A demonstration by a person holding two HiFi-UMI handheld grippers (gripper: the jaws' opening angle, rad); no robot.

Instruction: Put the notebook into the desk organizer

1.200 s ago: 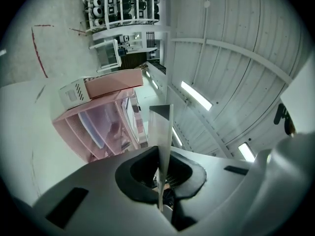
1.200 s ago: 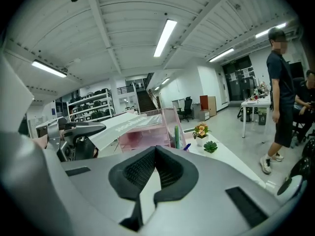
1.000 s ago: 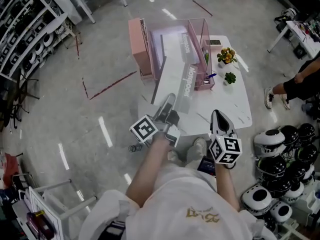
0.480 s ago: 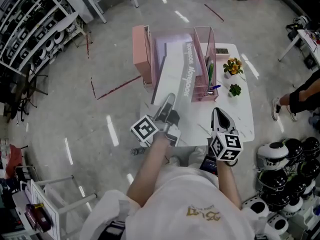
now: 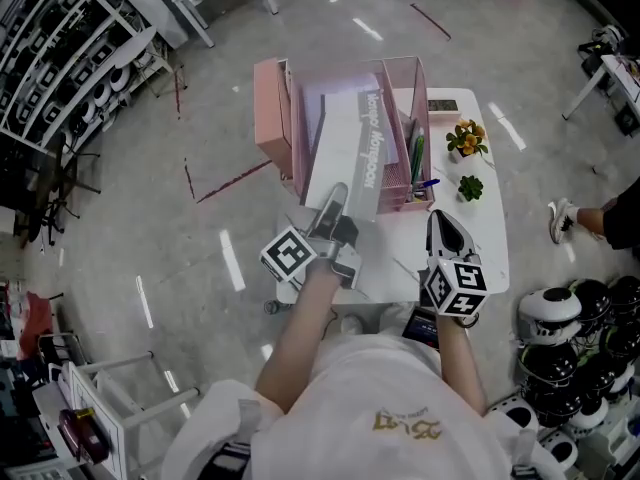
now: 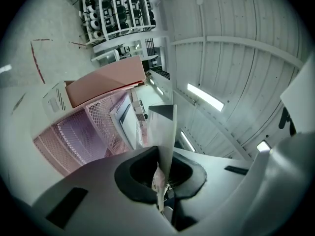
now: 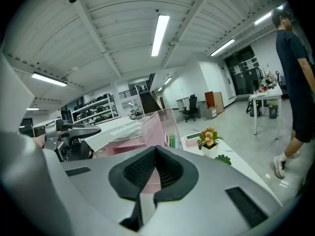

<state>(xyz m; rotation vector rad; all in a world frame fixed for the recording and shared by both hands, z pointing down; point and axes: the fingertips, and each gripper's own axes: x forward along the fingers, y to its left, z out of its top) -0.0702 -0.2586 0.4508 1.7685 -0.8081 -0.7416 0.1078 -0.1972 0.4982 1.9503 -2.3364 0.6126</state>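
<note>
The notebook point(image 5: 357, 158), a long grey-white one with lettering down its cover, slants up from the white table point(image 5: 485, 230) with its far end over the pink mesh desk organizer point(image 5: 398, 68). My left gripper point(image 5: 334, 201) is shut on its near edge. In the left gripper view the notebook point(image 6: 165, 136) stands edge-on between the pads, with the organizer point(image 6: 74, 134) behind it. My right gripper point(image 5: 446, 230) hovers to the right over the table's near part, shut and with nothing in it. From the right gripper view the notebook point(image 7: 120, 128) lies against the organizer point(image 7: 160, 124).
A pink box point(image 5: 269, 108) stands against the organizer's left side. Pens point(image 5: 417, 156) stick up in its right compartment. An orange flower pot point(image 5: 466, 136) and a small green plant point(image 5: 469, 185) sit on the table's right part. Round black-and-white shapes point(image 5: 552, 320) crowd the floor at right.
The left gripper has kept its hold, and the notebook's far end now reaches further over the organizer. The right gripper has hardly moved. A person at right has walked mostly out of view.
</note>
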